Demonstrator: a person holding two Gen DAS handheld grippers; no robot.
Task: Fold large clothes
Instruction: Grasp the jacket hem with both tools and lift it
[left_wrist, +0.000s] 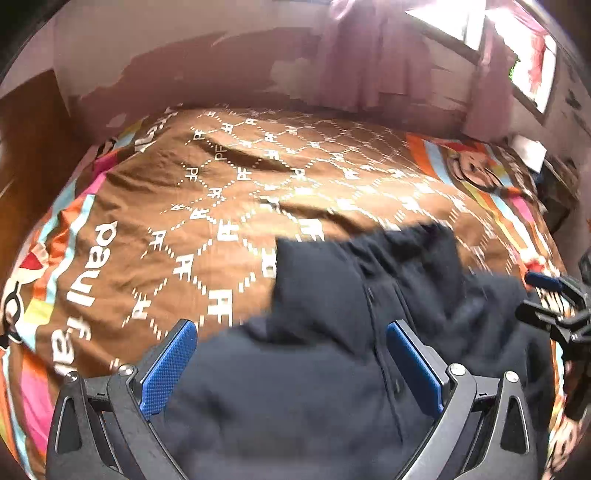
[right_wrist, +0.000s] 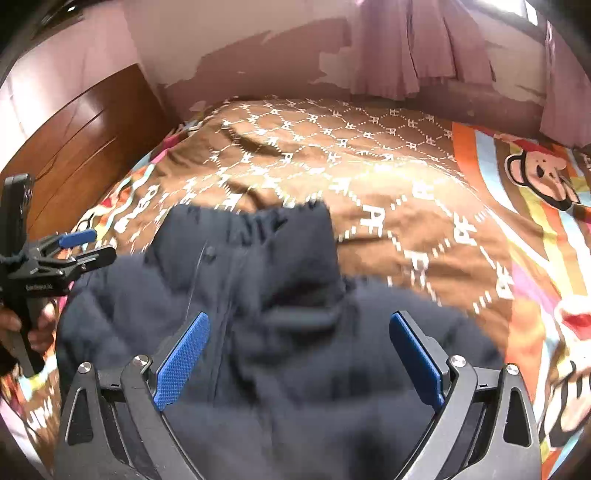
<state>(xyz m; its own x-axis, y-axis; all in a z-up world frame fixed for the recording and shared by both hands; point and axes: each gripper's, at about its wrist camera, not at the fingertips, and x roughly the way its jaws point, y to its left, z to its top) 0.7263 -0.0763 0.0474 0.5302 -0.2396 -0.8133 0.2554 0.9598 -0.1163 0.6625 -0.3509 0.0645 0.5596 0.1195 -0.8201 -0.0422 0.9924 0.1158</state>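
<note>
Left gripper (left_wrist: 291, 365), right gripper (right_wrist: 299, 362): jaws wide apart, nothing held. Dark jacket (right_wrist: 258, 295) lies rumpled on bed (right_wrist: 406, 192). Risk: puffy bulk springs open; careless regrip catches several layers, drags bedspread (left_wrist: 147, 221).

Your left wrist camera looks steeply down along its own gripper's blue pads (left_wrist: 168, 365) onto the dark jacket (left_wrist: 317, 387), close below, with the brown bedspread (left_wrist: 229, 192) running toward 12 o'clock and your right gripper (left_wrist: 550, 295) at 3 o'clock. Your right wrist camera faces the same way, equally near, catching your left gripper (right_wrist: 86, 245) at 9 o'clock. Both views share jacket, bedspread, peeling wall (right_wrist: 258, 48) and curtain (right_wrist: 399, 48).
</note>
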